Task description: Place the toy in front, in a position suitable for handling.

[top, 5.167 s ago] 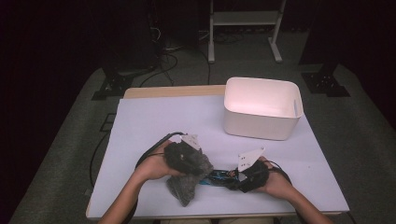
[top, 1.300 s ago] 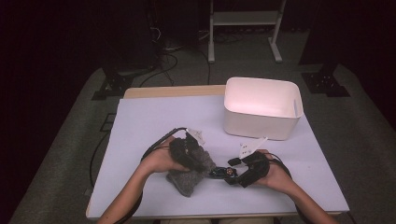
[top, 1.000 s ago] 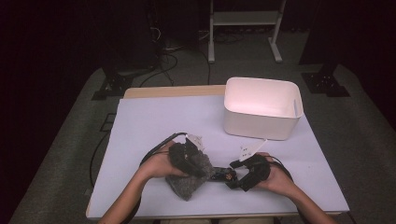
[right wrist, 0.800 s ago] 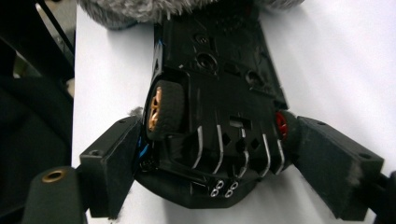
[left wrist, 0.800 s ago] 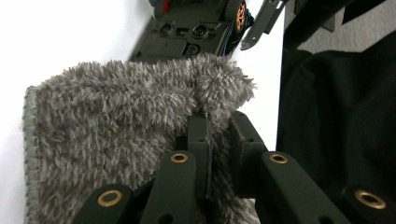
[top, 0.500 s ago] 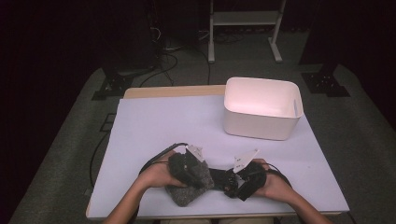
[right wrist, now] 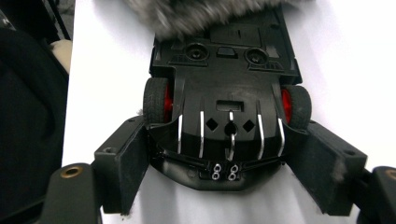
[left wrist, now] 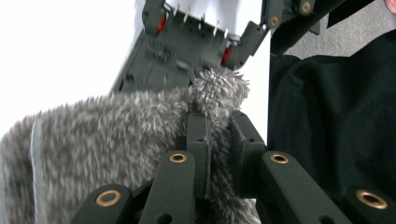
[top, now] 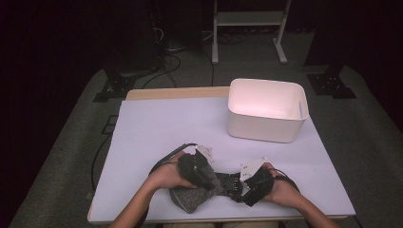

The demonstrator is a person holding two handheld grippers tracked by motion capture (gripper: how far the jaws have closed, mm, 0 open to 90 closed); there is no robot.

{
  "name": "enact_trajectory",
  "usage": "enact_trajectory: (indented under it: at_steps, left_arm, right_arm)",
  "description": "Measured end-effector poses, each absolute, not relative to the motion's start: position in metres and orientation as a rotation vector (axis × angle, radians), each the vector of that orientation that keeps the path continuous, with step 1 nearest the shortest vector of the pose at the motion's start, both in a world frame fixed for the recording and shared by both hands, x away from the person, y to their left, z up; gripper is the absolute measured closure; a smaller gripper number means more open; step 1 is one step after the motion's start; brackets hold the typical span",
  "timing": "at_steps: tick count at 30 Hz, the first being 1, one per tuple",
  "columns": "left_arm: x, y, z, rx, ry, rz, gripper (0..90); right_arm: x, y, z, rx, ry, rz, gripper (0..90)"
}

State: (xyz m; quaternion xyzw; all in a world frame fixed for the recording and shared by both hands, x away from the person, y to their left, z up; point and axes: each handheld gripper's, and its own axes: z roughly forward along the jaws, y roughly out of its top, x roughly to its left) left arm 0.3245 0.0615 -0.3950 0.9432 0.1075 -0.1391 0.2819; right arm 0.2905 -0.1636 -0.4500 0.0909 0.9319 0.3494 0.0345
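A grey furry cloth (top: 192, 197) hangs from my left gripper (top: 202, 173), which is shut on a tuft of it (left wrist: 219, 88). In the left gripper view the cloth (left wrist: 107, 135) touches the front of a black toy car (left wrist: 187, 46) with red wheel hubs. The car (top: 230, 183) is upside down between the two hands. My right gripper (top: 243, 187) grips its rear; the jaws have just been closing and both pads press the car's sides (right wrist: 224, 84). The cloth (right wrist: 205, 14) covers the car's far end.
A white plastic bin (top: 266, 126) stands open at the back right of the pale table (top: 166, 128). Both hands work near the table's front edge. Cables and a metal stand (top: 247, 19) lie on the dark floor beyond.
Both hands have drifted slightly toward the front edge, keeping cloth and car together. The right jaws have drawn in on the car.
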Motion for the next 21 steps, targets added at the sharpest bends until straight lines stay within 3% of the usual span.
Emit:
enact_trajectory:
  at_steps: [11, 21]
  left_arm:
    - [0.330, 0.018, -0.397, 2.556, 0.198, -0.349, 80.9]
    - [0.328, 0.053, -0.398, 2.578, 0.279, -0.294, 81.3]
  right_arm:
    - [0.293, -0.164, -0.453, 0.258, 2.846, 1.093, 23.1]
    - [0.293, -0.166, -0.456, 0.232, 2.831, 1.113, 23.1]
